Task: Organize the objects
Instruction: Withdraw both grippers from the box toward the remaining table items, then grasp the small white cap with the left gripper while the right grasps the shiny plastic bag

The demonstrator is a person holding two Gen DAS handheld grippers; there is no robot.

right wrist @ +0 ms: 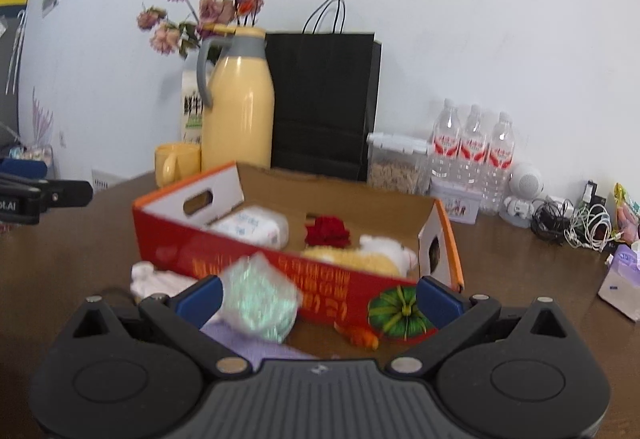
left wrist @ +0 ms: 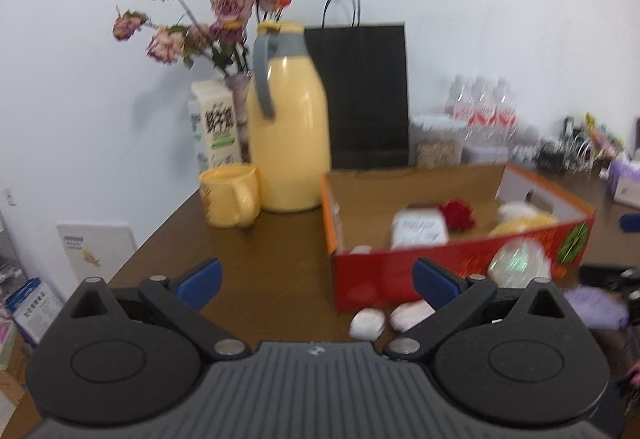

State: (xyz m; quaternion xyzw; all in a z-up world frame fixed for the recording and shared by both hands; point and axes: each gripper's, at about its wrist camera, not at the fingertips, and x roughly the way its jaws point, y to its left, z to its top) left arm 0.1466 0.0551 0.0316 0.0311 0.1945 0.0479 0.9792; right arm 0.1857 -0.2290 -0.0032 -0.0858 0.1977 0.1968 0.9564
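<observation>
Both grippers – left (left wrist: 316, 279), right (right wrist: 318, 297) – are being held released, empty, near red box (right wrist: 280, 271).

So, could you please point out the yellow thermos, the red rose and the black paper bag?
yellow thermos (left wrist: 289, 143): left wrist view, middle of its body.
red rose (right wrist: 327, 231): right wrist view, centre of the bloom, inside the red box.
black paper bag (right wrist: 322, 99): right wrist view, front face.

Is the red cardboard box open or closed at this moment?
Open. The red cardboard box has no lid over it; its brown inside shows, with a red rose and a white packet lying in it.
</observation>
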